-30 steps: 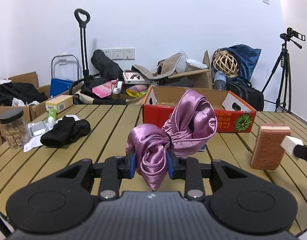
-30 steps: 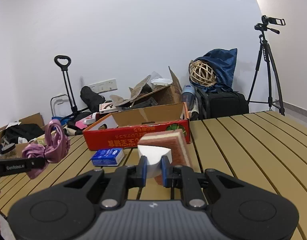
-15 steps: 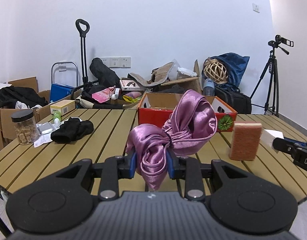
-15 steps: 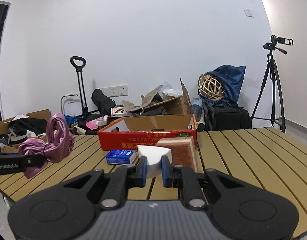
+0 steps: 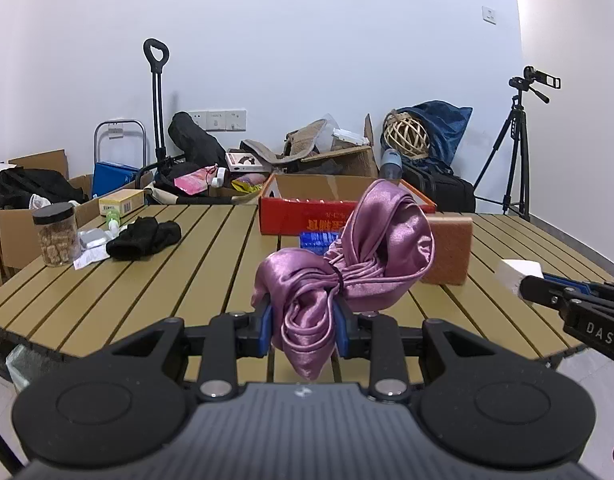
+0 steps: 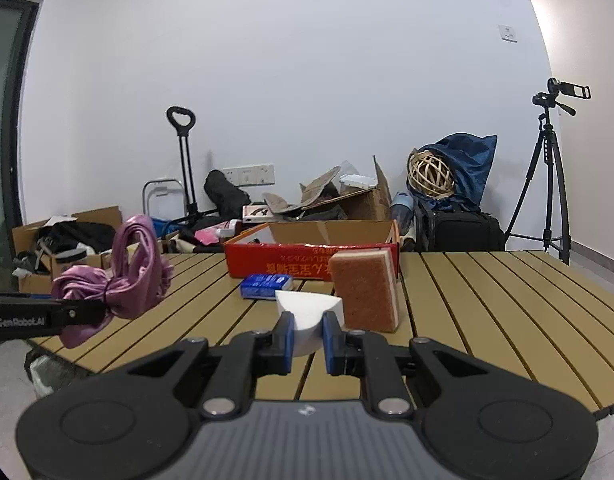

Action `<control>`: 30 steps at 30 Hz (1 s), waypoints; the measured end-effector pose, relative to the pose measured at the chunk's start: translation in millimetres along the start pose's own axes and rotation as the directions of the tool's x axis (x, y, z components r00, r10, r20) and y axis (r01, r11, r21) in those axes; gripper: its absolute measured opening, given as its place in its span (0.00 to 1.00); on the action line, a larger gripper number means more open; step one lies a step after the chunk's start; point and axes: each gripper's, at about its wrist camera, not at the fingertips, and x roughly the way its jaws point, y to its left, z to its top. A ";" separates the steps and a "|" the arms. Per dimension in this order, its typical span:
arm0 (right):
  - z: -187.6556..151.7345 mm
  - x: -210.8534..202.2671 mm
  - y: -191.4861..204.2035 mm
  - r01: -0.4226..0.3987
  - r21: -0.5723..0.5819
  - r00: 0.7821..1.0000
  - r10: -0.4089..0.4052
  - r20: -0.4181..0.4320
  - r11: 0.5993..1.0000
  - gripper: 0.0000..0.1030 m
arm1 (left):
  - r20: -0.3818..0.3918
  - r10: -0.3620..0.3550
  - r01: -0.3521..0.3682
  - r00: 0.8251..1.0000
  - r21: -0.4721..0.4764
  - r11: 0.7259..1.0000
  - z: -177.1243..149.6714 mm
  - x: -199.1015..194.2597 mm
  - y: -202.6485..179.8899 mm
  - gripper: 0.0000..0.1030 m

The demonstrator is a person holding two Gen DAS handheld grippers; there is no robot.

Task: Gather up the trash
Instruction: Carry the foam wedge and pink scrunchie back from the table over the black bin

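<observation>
Two grippers are busy, and each one holds something up off the table; far to the left on the long slatted tan table [image 5: 155, 300] stand a clear jar with a black lid [image 5: 55, 236] and a crumpled black cloth [image 5: 145, 238]; next comes the left gripper [image 5: 303, 320], pinched tight on a shiny purple satin cloth tied in a bunch [image 5: 347, 264], which hangs above the near edge of the table; behind it lie a small blue packet [image 6: 266, 285] and a red cardboard box with an open top [image 6: 311, 256]; then the right gripper [image 6: 308, 332] squeezes a white foam wedge [image 6: 309, 312], just in front of an upright orange sponge block [image 6: 365, 290]; I think the picking up is done and both things are being carried off; no bin shows here, so next the hands must find one and let go over it.
</observation>
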 end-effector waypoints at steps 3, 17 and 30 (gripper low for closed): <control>-3.3 -9.0 4.6 -0.005 -0.010 1.000 0.005 -0.009 1.000 0.14 | -0.005 -0.004 0.004 1.000 0.000 1.000 -5.5 -10.5 -1.0 0.29; -3.1 -35.7 14.6 0.006 -0.023 1.000 -0.007 -0.023 1.000 0.14 | -0.008 -0.005 0.005 1.000 -0.014 1.000 -11.1 -39.6 2.8 0.29; -19.4 -70.0 26.6 -0.013 -0.052 0.997 0.008 -0.081 0.999 0.14 | -0.058 -0.029 0.030 0.998 0.023 0.999 -40.1 -75.5 -4.0 0.29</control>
